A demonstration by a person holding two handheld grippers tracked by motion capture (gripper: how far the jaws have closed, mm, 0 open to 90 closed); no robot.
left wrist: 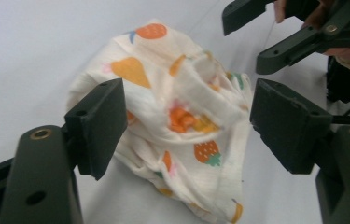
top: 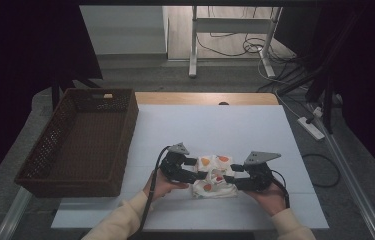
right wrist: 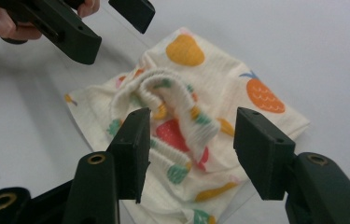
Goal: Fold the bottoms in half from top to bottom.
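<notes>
Left hand-held gripper (top: 206, 174) and right hand-held gripper (top: 229, 178) face each other low over the white counter (top: 215, 125), tips meeting at the folded cloth (top: 215, 181) between them. Both released: jaws parted, nothing pinched.

Wicker basket (top: 82, 140), dark brown, sits at the counter's left edge, well apart from the hands. Cloth lies near the counter's front edge, cream with fruit print (strawberries, oranges, a pineapple), bunched into a small rumpled pile.

Left gripper view: left hand-held gripper (left wrist: 189, 121) straddles the cloth (left wrist: 177, 116); the bundle lies in the gap between the two black pads (left wrist: 102, 121), neither pad pressing it. The other gripper's jaws show top right, just past the cloth.

Right gripper view: right hand-held gripper (right wrist: 191, 140) likewise spread, with a ribbed cuff or hem of the cloth (right wrist: 182, 116) humped up between the jaws, nearer the left-hand one. Cannot tell whether that jaw touches the fabric. Rest of the cloth lies flat on the counter beyond.
</notes>
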